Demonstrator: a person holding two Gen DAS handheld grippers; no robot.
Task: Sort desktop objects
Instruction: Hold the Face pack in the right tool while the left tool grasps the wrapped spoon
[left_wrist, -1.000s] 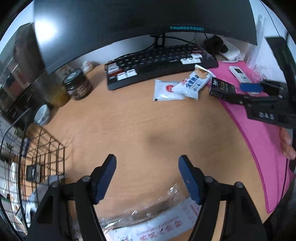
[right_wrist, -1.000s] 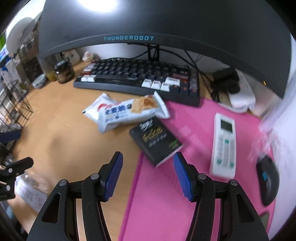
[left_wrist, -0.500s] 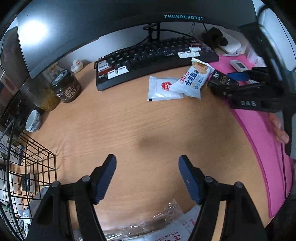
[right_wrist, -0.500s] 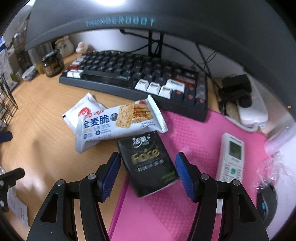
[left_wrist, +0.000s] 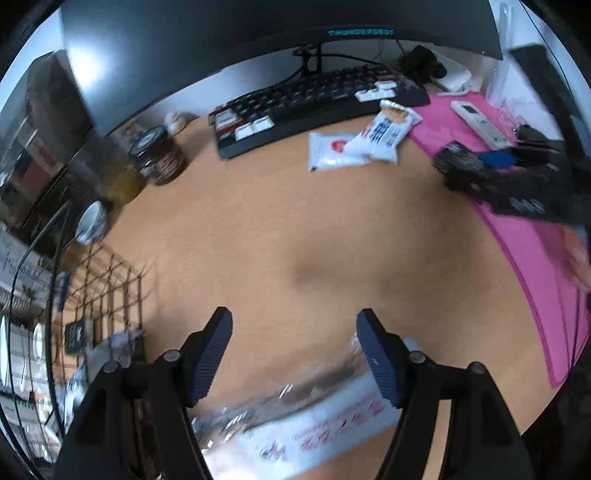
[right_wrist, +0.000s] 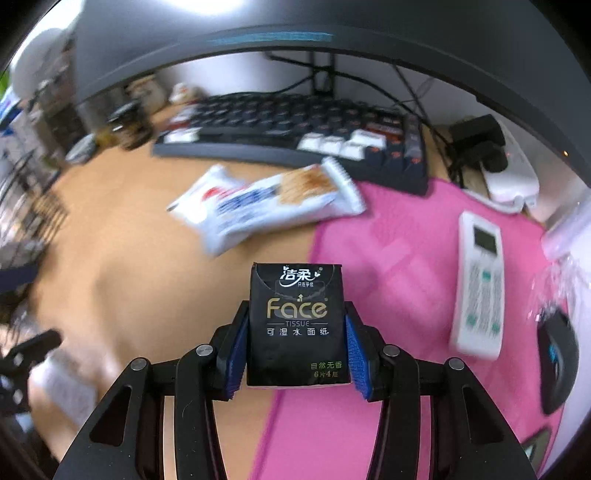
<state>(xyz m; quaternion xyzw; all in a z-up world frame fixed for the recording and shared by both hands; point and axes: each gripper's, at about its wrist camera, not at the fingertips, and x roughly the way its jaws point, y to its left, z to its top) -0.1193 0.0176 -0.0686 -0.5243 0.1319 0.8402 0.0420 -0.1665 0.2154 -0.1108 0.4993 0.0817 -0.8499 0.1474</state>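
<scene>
My right gripper (right_wrist: 295, 314) grips a black "Face" tissue pack (right_wrist: 297, 295) by its two sides, and its jaws are closing on it, over the edge of the pink mat (right_wrist: 399, 258). In the left wrist view that gripper (left_wrist: 480, 173) and the pack (left_wrist: 456, 157) show at the right. A white cracker packet (right_wrist: 273, 206) and a white sachet (left_wrist: 328, 151) lie in front of the keyboard (left_wrist: 314, 99). My left gripper (left_wrist: 294, 325) stands open above the wooden desk. A clear plastic packet (left_wrist: 306, 417) lies under its fingers, untouched.
A black wire basket (left_wrist: 110, 280) with small items stands at the left. A dark jar (left_wrist: 159, 155) and a small cup (left_wrist: 90, 223) sit behind it. A white remote (right_wrist: 480, 280) and a black mouse (right_wrist: 557, 354) lie on the mat. A monitor overhangs the back.
My right gripper moved forward over the tissue pack and closed on it. The left gripper swung right, then back left toward the basket, staying open.
</scene>
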